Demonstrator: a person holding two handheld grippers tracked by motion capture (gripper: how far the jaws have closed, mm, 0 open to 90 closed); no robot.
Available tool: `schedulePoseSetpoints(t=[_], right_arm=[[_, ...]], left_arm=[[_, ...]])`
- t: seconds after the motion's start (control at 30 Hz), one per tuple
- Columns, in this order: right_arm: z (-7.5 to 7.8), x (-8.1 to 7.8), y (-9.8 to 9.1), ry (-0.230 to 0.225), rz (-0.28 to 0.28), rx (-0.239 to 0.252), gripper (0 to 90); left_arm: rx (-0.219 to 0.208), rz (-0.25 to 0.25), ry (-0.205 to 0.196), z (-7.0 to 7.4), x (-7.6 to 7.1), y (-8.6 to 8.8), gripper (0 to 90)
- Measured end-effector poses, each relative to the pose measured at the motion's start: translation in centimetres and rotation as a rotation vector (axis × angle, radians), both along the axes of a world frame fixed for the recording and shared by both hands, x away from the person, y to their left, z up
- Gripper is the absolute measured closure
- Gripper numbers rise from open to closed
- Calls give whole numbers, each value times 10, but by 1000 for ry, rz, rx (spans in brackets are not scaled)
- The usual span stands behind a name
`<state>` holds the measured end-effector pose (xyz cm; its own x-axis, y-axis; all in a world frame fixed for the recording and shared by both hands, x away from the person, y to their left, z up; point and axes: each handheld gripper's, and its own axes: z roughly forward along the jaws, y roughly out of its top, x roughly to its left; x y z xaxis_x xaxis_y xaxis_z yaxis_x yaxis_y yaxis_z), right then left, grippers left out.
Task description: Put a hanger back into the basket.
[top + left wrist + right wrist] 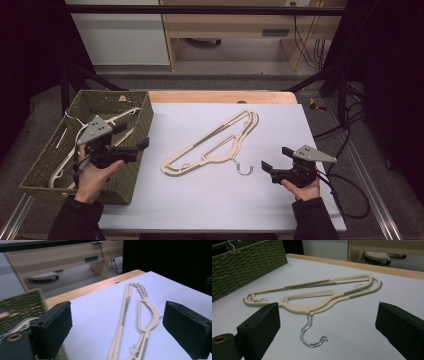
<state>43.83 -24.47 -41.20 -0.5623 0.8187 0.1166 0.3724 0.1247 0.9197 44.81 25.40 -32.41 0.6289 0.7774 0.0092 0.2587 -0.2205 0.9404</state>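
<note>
The left gripper is held spread over the basket at frame left; the right gripper is spread too, empty, near the hangers; basket contents are partly hidden.

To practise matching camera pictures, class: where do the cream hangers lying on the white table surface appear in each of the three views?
High view: the cream hangers lie mid-table, right of the green basket.
Left gripper view: right of centre, running up between the open jaws.
Right gripper view: across the middle, metal hooks pointing down toward the camera.
Shared landmark: the woven green basket.
</note>
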Motion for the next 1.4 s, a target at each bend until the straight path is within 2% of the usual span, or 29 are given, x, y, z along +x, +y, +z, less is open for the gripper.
schedulePoseSetpoints(t=[0.17,0.23,0.37,0.47,0.6,0.77,0.87,1.13,1.2,1.4], right_arm=[[-1,1,2,4,-2,16,54],[-1,1,2,7,2,16,56],[0,2,5,10,-10,39,72],[1,3,8,6,-15,40,85],[1,6,15,8,2,25,94],[-1,13,28,27,25,-1,111],[-1,16,37,38,38,-20,123],[-3,26,58,83,61,-78,140],[-5,31,63,90,66,-91,171],[-14,47,80,149,56,-111,266]], left_arm=[[-16,-59,0,-15,-6,-24,85],[-22,-81,18,-23,-6,-32,86],[-4,-99,39,-40,-6,-46,87],[-15,-118,50,-51,-7,-51,89],[3,-123,77,-65,-7,-56,88],[7,-127,106,-78,-6,-57,90],[27,-130,113,-83,-5,-59,88],[33,-130,112,-84,-5,-60,88],[35,-127,114,-85,-4,-59,87],[38,-122,110,-84,-4,-58,86]])
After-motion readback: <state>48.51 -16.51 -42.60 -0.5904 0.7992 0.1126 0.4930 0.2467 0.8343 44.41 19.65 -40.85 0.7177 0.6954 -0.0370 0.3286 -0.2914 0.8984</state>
